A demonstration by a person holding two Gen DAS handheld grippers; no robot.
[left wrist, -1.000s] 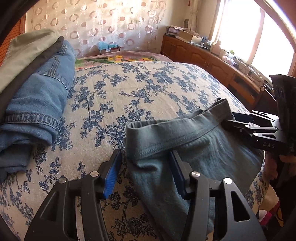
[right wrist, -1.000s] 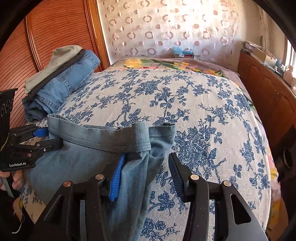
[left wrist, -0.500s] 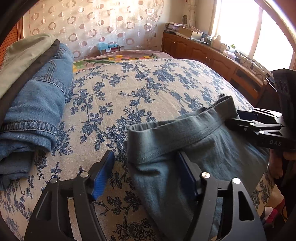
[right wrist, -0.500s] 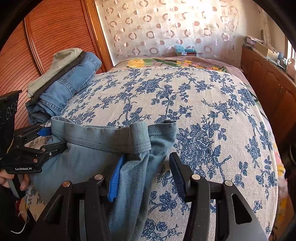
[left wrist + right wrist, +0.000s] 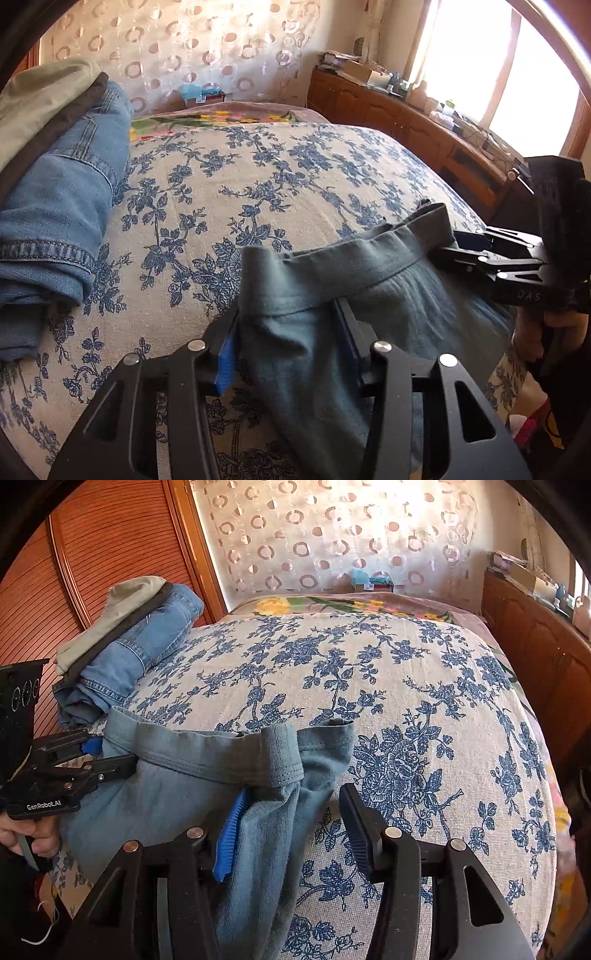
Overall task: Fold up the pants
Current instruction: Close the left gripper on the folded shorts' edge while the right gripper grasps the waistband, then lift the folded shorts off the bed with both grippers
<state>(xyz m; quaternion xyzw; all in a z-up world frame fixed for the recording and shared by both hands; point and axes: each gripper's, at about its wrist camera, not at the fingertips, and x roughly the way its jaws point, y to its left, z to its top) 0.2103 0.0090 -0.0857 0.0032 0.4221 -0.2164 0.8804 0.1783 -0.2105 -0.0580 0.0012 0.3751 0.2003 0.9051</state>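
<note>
Left tool (image 5: 288,328): just closing on pants (image 5: 388,295) waistband.
Right tool (image 5: 295,823): released, fabric between.
Advice: clench both before lifting off bed (image 5: 369,672).

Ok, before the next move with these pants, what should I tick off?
1. Waistband between the left tongs: ok, the jaws have just been closing around it.
2. Left tongs' grip firm: cannot tell.
3. Right tongs gripping the pants: not ok, one pad stands clear of the cloth.
4. Waistband lying flat: not ok, doubled over by the right tongs.
5. Folded jeans apart from the pants: ok.
</note>
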